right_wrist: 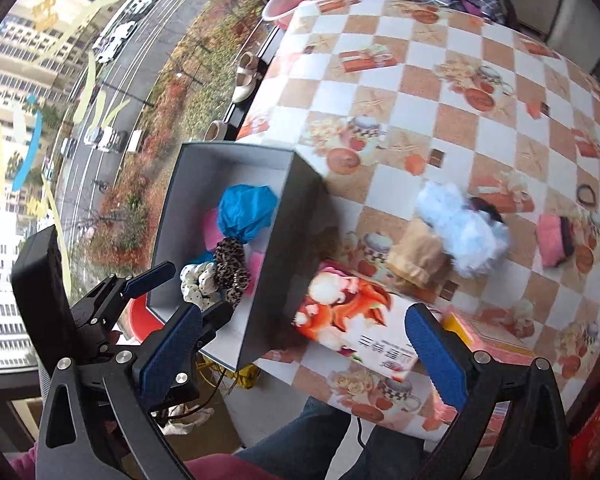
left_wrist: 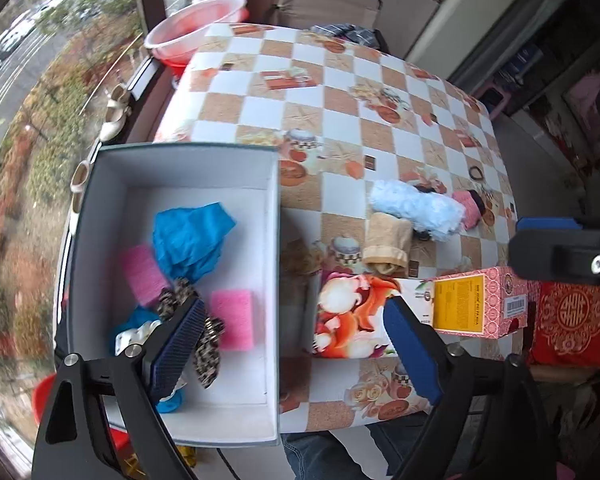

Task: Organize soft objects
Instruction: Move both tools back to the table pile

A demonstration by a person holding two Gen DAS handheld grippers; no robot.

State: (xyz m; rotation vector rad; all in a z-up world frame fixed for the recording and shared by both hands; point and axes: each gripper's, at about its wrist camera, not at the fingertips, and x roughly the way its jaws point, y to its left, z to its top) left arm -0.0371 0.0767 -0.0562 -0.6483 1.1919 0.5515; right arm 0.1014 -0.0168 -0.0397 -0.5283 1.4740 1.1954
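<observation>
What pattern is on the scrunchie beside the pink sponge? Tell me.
Leopard print scrunchie, clearest in the right wrist view.

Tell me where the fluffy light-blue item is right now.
The fluffy light-blue item lies on the checkered tablecloth, outside and right of the open box, touching the tan cloth roll.

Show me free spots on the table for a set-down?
Far half of the checkered table is bare, from the red basin across to the right edge. Crowded: near right, around the fluffy blue item, beige sock, pink box. Grey box holds scrunchies, sponges.
</observation>
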